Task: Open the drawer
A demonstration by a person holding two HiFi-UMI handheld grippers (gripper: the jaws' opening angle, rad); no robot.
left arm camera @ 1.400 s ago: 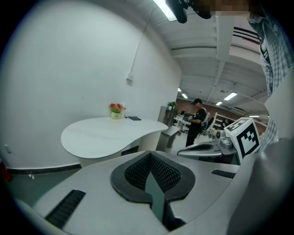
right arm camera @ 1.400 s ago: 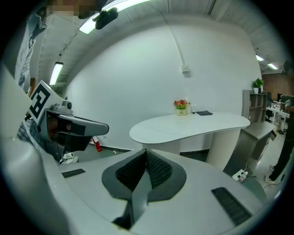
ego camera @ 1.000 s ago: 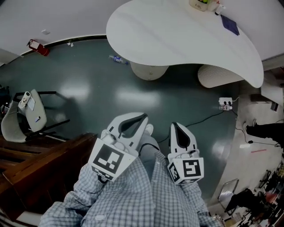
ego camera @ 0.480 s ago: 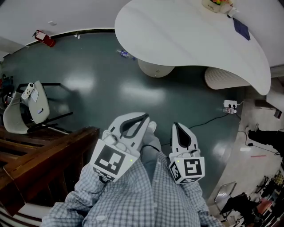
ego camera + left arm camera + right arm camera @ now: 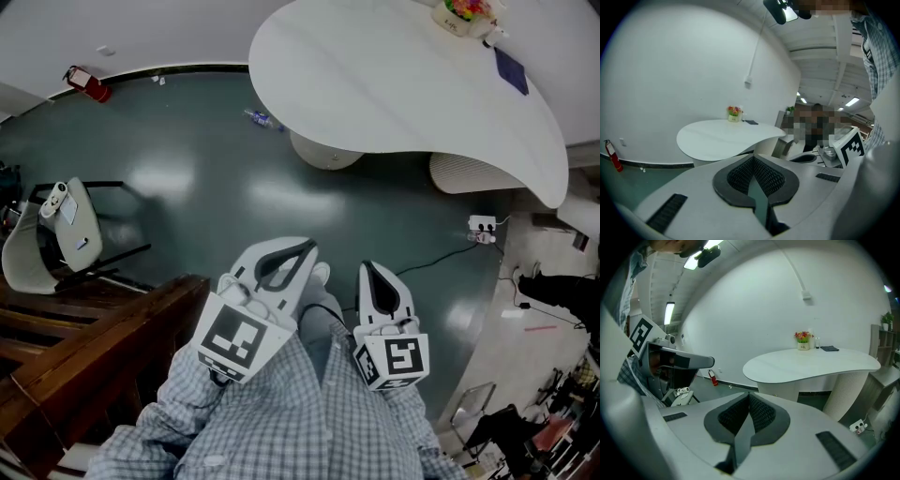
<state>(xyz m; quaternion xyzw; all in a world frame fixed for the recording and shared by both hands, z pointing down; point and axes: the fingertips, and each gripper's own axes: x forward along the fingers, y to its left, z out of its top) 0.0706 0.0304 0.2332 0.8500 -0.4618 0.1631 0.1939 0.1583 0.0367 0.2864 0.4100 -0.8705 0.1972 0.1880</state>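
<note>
1. While I keep both tools tucked in close to the body, a dark wooden piece of furniture (image 5: 103,342) sits low and to the left of the left gripper (image 5: 307,247). I can see no drawer front or handle on it, so I can only guess that the drawer is there.
2. The left gripper's jaws are together with nothing between them, and they point out over green floor (image 5: 187,159).
3. Just beside it, the right gripper (image 5: 366,266) also has its jaws pressed together and empty.
4. Well ahead of both tips stands a white table (image 5: 394,84), and a power strip (image 5: 480,223) lies off to the right gripper's right.
5. As I judge it, nothing of the task is done yet. I have yet to find the drawer, turn toward it, part one pair of jaws, take the handle and pull.
</note>
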